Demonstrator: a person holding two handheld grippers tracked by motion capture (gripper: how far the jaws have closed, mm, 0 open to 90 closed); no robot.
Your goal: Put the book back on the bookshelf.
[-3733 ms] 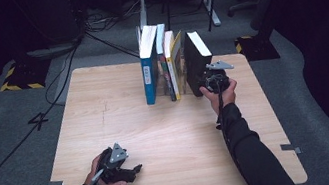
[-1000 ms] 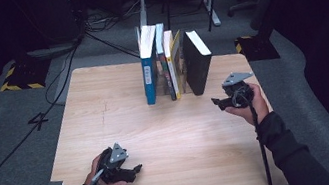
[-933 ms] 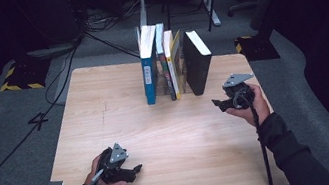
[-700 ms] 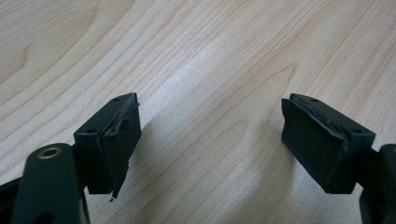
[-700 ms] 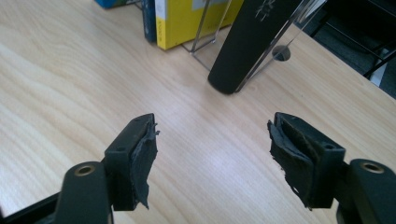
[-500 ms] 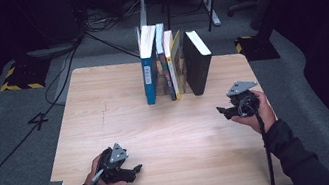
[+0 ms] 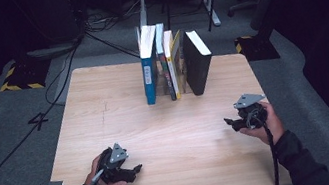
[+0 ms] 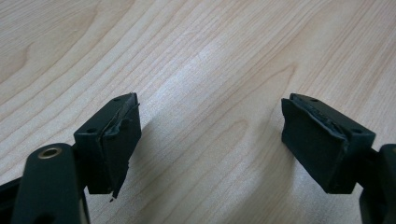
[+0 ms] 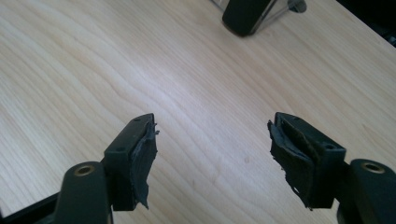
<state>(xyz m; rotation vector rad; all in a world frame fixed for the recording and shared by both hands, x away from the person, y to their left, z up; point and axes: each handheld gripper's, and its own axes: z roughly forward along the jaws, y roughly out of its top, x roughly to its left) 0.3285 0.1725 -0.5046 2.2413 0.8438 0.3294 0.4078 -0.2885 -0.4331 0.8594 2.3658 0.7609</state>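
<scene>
Four upright books (image 7: 174, 63) well beyond both tongs (wide open, empty), right tongs (image 7: 231, 123) nearer

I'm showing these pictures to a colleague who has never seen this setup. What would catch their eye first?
Probably the row of upright books at the far edge of the wooden table, with the black book at its right end. Next, the two hand-held grippers on the near half: the left gripper near the front edge and the right gripper toward the right side, both with jaws open and nothing between them.
</scene>
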